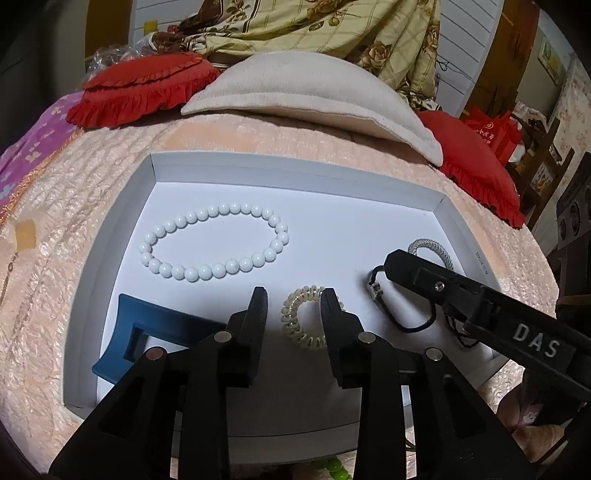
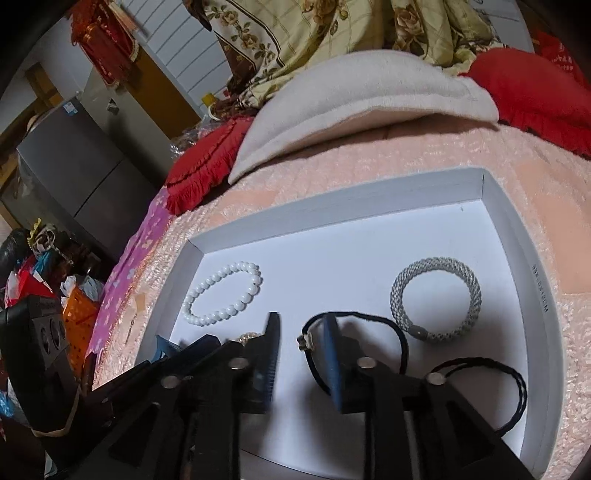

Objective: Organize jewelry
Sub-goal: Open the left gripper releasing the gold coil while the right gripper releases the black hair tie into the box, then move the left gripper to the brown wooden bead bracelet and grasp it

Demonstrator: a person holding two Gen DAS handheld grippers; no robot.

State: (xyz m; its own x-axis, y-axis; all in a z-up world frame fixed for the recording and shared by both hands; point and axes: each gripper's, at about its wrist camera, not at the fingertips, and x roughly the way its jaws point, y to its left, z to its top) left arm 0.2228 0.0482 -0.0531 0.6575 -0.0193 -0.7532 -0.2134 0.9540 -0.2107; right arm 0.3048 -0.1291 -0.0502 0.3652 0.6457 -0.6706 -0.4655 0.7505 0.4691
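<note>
Jewelry: we see white bead bracelet (image 1: pixel 213 242), clear coil tie (image 1: pixel 309 317), silver mesh bangle (image 2: pixel 436 298), black ties (image 2: pixel 354 347)
Place: white tray (image 1: pixel 295 173)
Left gripper (image 1: pixel 293 304): released, empty
Right gripper (image 2: pixel 301 332): released, empty

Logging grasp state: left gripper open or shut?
Open. The left gripper holds nothing; its fingers stand apart above the coil hair tie.

Domestic bedroom: a bed with a peach quilted coverlet (image 1: pixel 92 229), a cream pillow (image 1: pixel 306 92), red frilled cushions (image 1: pixel 144 88) and a floral quilt (image 1: pixel 332 26), beside a grey refrigerator (image 2: pixel 85 166) and floor clutter.
</note>
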